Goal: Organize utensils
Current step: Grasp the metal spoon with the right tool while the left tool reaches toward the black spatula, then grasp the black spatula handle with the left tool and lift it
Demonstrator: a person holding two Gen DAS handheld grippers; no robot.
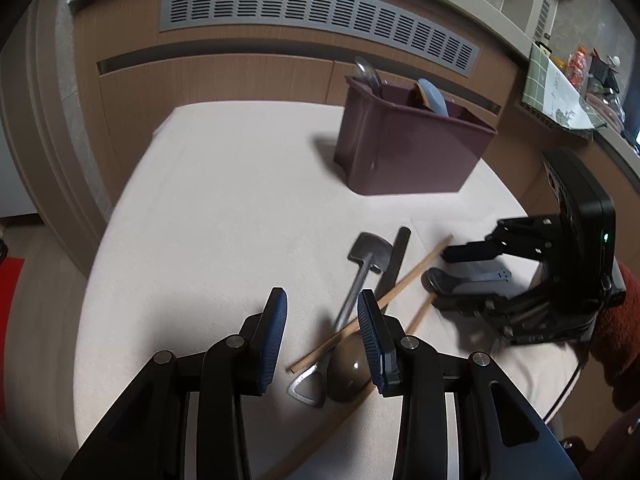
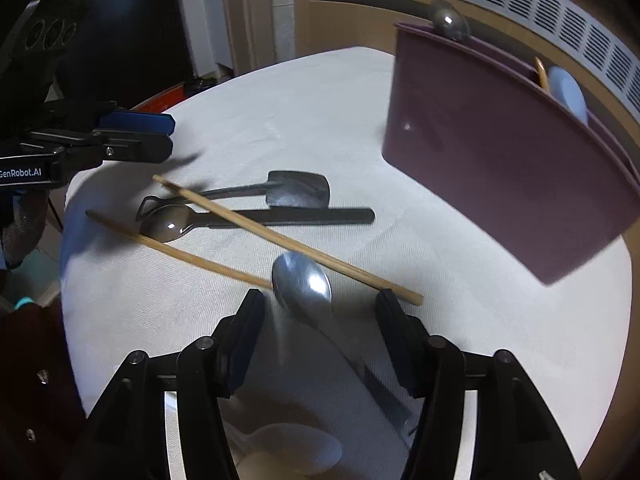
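white spoon [image 2: 288, 454] seen by right wrist only | both grippers' fingers wide apart, holding nothing

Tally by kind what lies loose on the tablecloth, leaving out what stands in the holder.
Chopsticks: 2
Round spoons: 3 (the pale one at the lower edge is blurred)
Shovel-shaped spoon: 1
Total: 6

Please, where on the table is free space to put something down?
Free: the cloth left of the purple bin, up to the far table edge, and the strip between the bin and the flat metal spatula. Crowded: the crossed chopsticks and spoons.
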